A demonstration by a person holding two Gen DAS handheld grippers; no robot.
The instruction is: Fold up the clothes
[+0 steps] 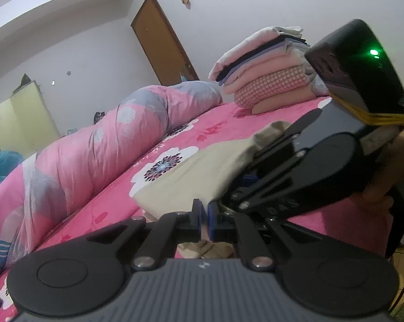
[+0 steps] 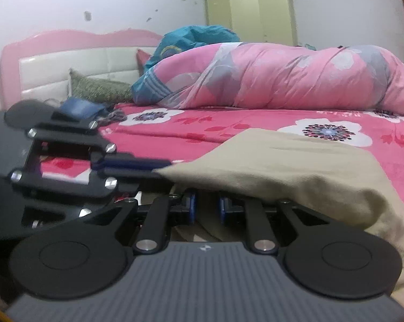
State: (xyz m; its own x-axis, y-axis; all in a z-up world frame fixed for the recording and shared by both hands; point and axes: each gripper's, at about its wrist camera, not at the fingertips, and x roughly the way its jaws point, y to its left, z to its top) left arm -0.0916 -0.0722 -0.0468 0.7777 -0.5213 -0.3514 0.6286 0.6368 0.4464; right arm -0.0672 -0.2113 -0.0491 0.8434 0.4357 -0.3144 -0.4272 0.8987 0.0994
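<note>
A beige garment (image 1: 196,174) lies on the pink flowered bed sheet (image 1: 218,131); it also shows in the right wrist view (image 2: 295,171). My left gripper (image 1: 204,220) sits at the garment's near edge with its blue pads almost together, and a sliver of beige cloth shows between them. In the right wrist view the left gripper (image 2: 153,167) is shut on the garment's corner. My right gripper (image 2: 207,206) is under the garment's raised edge, its pads a little apart. In the left wrist view the right gripper (image 1: 258,166) reaches under the cloth.
A stack of folded clothes (image 1: 266,72) stands on the far part of the bed. A rolled pink and grey quilt (image 2: 269,75) lies along the bed's far side. A pink headboard (image 2: 67,53), a green pillow (image 2: 99,88) and a blue cloth (image 2: 78,107) are at the left.
</note>
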